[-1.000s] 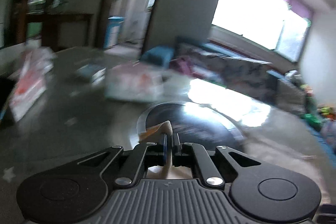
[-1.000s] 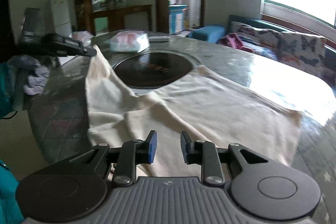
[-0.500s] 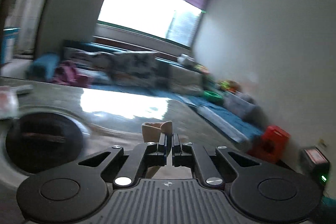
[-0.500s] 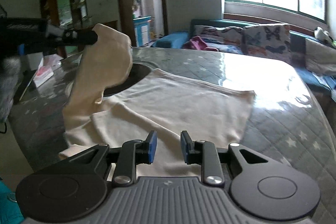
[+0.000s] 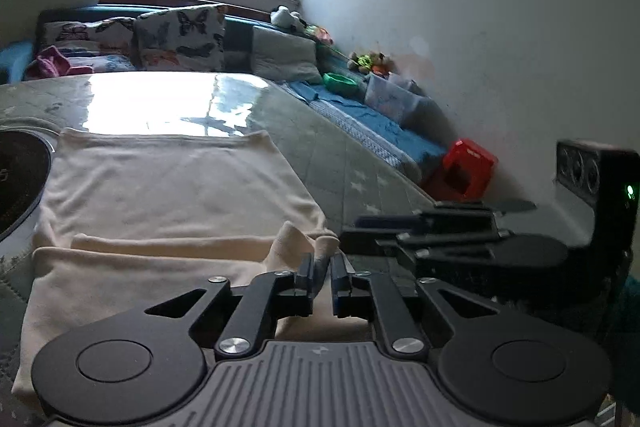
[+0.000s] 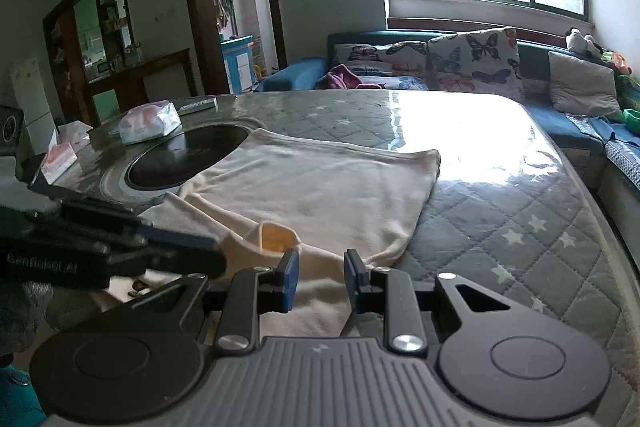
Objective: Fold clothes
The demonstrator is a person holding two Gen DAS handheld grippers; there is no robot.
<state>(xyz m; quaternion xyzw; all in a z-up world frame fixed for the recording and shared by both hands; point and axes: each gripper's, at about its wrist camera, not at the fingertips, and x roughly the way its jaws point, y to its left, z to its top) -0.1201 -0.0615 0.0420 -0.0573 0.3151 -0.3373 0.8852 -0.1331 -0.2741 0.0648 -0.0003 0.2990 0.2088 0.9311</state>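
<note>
A cream shirt (image 6: 320,183) lies flat on the grey quilted table (image 6: 500,227), with one sleeve folded across its near part (image 5: 160,271). My left gripper (image 5: 322,269) sits low over that fold at the shirt's near right corner. Its jaws are opening, and the sleeve end (image 5: 304,241) stands loosely between them. The same gripper (image 6: 216,251) reaches in from the left in the right wrist view, its tip at the sleeve cuff (image 6: 276,239). My right gripper (image 6: 318,265) hovers open over the shirt's near edge, gripping nothing. It also shows at the right of the left wrist view (image 5: 348,227).
A black round inset (image 6: 188,155) lies in the table beside the shirt's far left corner. Behind it are a tissue pack (image 6: 150,123), a remote (image 6: 198,103) and tissue boxes (image 6: 60,157). A sofa with butterfly cushions (image 6: 472,63) runs behind the table. A red box (image 5: 468,167) stands on the floor.
My left gripper swung from left to right with the sleeve, laid it over the shirt and parted its jaws. The right gripper shifted a little, still open.
</note>
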